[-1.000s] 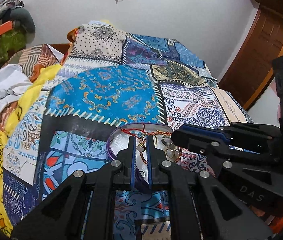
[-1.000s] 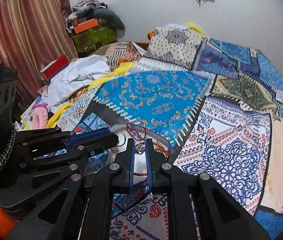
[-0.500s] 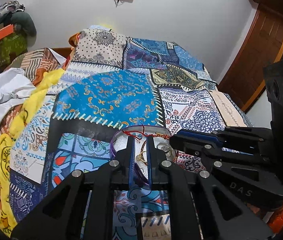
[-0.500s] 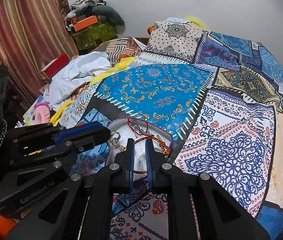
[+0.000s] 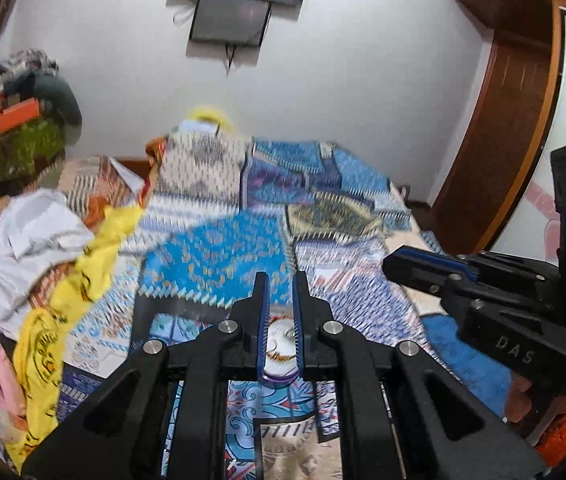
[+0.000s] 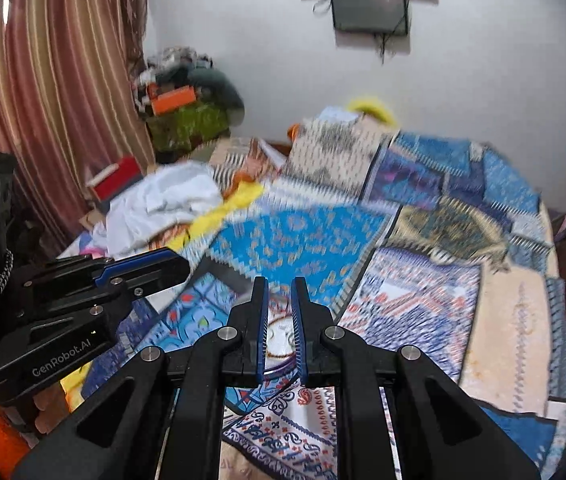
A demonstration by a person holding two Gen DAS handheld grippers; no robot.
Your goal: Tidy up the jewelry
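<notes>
A round white dish with a purple rim [image 5: 281, 376] lies on the patchwork bedspread [image 5: 211, 256] and holds several jewelry pieces, among them a gold chain [image 5: 279, 356]. It shows only through the narrow slot between my fingers. My left gripper [image 5: 281, 280] hovers above it, shut, with nothing held. My right gripper [image 6: 280, 282] is also shut and empty above the same dish [image 6: 279, 368]. The two grippers are side by side: the right one [image 5: 407, 264] shows at the right of the left wrist view, and the left one [image 6: 175, 260] at the left of the right wrist view. Both views are blurred.
Crumpled white clothes [image 5: 23, 240] and a yellow cloth [image 5: 83, 272] are heaped on the bed's left side. A wooden door [image 5: 503, 120] is at the right. A screen [image 6: 371, 4] hangs on the white wall, with a striped curtain [image 6: 43, 100] at the left.
Both grippers have risen and tipped upward. The dish has slid lower in both views and looks smaller, and the wall screen has come into view. Both stay shut.
</notes>
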